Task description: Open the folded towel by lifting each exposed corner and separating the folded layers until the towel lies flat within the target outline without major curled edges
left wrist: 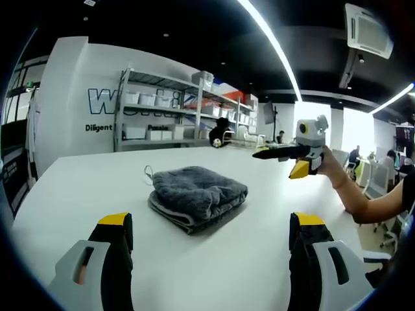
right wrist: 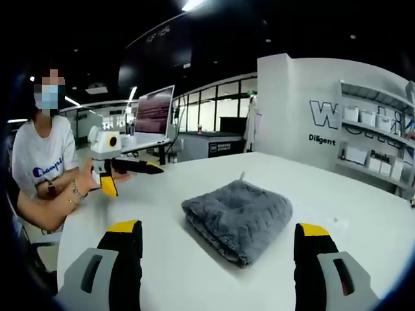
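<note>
A grey fluffy towel (left wrist: 198, 193) lies folded into a thick pad on the white table (left wrist: 84, 188), with a small loop sticking out at its far left corner. My left gripper (left wrist: 211, 223) is open, its yellow-tipped jaws wide apart just short of the towel. The right gripper (left wrist: 292, 155) hovers above the table to the towel's right, held by a hand. In the right gripper view the towel (right wrist: 240, 217) lies between and just beyond my right gripper (right wrist: 217, 232), which is open. The left gripper (right wrist: 123, 165) hangs over the table (right wrist: 363, 207) at the left.
Metal shelves with white bins (left wrist: 162, 110) stand behind the table against a white wall. A laptop (right wrist: 155, 110) sits past the table's far side. A seated person (right wrist: 42, 162) in a white shirt is at the table's left edge.
</note>
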### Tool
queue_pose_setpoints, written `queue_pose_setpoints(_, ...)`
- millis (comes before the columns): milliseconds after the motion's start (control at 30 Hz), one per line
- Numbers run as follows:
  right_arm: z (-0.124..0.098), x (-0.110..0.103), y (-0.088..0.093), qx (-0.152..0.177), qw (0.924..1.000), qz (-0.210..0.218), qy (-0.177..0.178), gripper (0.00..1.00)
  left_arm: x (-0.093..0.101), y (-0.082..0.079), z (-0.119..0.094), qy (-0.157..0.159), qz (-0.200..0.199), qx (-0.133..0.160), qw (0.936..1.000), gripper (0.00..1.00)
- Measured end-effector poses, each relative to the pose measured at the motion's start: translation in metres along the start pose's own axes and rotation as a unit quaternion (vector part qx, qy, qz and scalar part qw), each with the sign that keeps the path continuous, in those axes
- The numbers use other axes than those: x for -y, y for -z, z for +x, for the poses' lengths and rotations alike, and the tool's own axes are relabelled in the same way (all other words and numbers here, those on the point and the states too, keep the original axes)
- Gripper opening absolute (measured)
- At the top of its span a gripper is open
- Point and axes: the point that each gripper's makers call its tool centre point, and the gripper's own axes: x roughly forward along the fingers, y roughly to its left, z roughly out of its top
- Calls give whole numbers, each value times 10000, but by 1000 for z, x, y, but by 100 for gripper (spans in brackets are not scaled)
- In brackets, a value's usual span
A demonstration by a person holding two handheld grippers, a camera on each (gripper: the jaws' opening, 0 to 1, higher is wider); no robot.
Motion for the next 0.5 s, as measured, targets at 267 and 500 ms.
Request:
queue_pose_setpoints(267,0,-2,-4,-7,10000,-61,6,100,-4,-3,-3,-74,-50,65,9999,99)
queue_pose_setpoints(500,2,-3,-8,-42,9999,-114,38,100,-5,-6,-4,-60,-62,124,9999,99)
